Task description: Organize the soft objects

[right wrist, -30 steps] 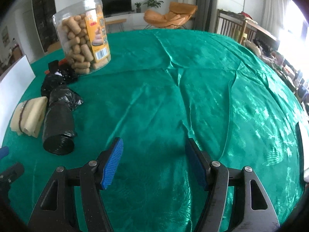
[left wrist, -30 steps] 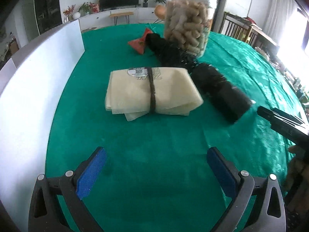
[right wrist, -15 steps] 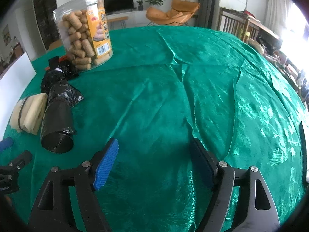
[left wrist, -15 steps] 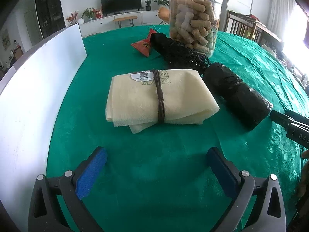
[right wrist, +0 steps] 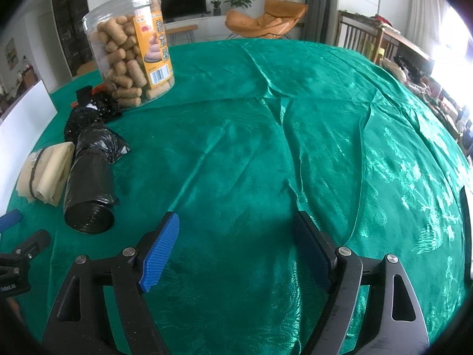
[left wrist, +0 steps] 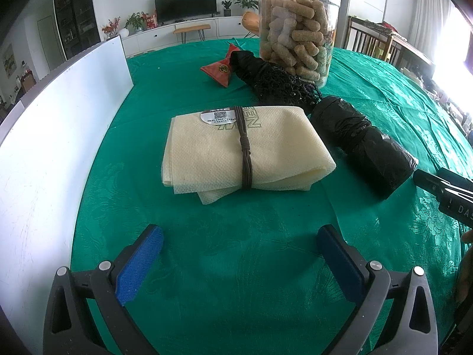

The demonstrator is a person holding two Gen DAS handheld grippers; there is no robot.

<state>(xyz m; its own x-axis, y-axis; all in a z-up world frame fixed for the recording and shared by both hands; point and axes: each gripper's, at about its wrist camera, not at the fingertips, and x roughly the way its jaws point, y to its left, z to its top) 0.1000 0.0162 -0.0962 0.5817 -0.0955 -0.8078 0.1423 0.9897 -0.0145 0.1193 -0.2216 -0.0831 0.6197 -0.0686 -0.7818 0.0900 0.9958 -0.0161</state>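
Left hand-held gripper (left wrist: 241,261) hangs low over the green surface (left wrist: 236,266), pads spread wide and holding nothing, lined up on the folded cream cloth (left wrist: 245,151) lying flat just ahead of it. That cloth looks light, limp and layered, so I'd expect it to sag and fan apart if pinched at a loose corner; the dark cord (left wrist: 246,153) tied around its middle is likely the sensible place to bite, squeezing the stack across the band. Just to its right, touching or nearly so, lies the black bag roll (left wrist: 366,142), probably squashy and a bit slick, best taken across its body. Behind sits a black net bundle (left wrist: 278,81) against the snack jar (left wrist: 298,26). Right hand-held gripper (right wrist: 236,254) also gapes wide, empty, over bare cloth-covered surface well clear of everything.
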